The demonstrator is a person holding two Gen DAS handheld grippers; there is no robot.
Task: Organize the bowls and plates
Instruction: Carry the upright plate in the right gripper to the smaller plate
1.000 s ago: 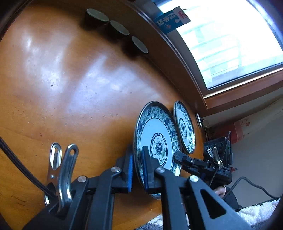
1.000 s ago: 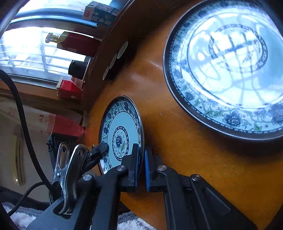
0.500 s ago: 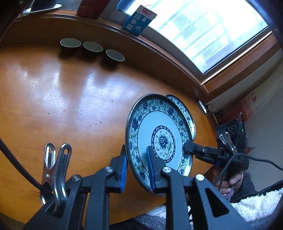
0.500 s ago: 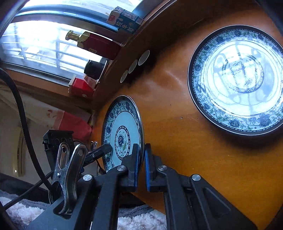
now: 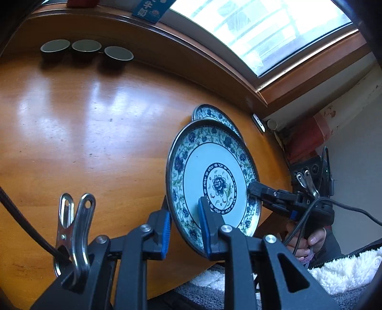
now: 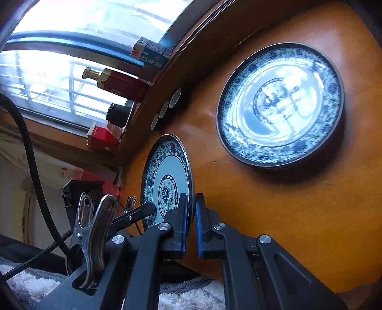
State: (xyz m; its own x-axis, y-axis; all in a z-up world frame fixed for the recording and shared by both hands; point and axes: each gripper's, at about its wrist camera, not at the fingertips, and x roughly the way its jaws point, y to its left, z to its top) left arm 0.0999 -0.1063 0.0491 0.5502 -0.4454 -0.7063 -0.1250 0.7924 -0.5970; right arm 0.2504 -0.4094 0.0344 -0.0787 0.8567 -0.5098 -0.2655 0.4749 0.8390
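A blue-and-white floral plate (image 5: 212, 176) is held tilted above the wooden table near its front edge. My left gripper (image 5: 185, 214) straddles its rim with the jaws parted wider than the rim. My right gripper (image 6: 189, 214) is shut on the opposite rim of the same plate (image 6: 167, 183); it shows in the left wrist view (image 5: 260, 190). A second patterned plate (image 5: 210, 114) lies flat on the table behind it and also shows in the right wrist view (image 6: 281, 105). Three small dark bowls (image 5: 86, 47) stand in a row at the table's far edge.
A milk carton (image 5: 152, 9) and a red box (image 6: 124, 83) sit on the window sill behind the table. A black power strip (image 5: 310, 167) sits at the right end. White fleece (image 5: 339, 271) lies below the table's front edge.
My left gripper's jaws have opened around the plate rim. The held plate has tilted flatter and moved over the second plate. The right gripper still holds the rim.
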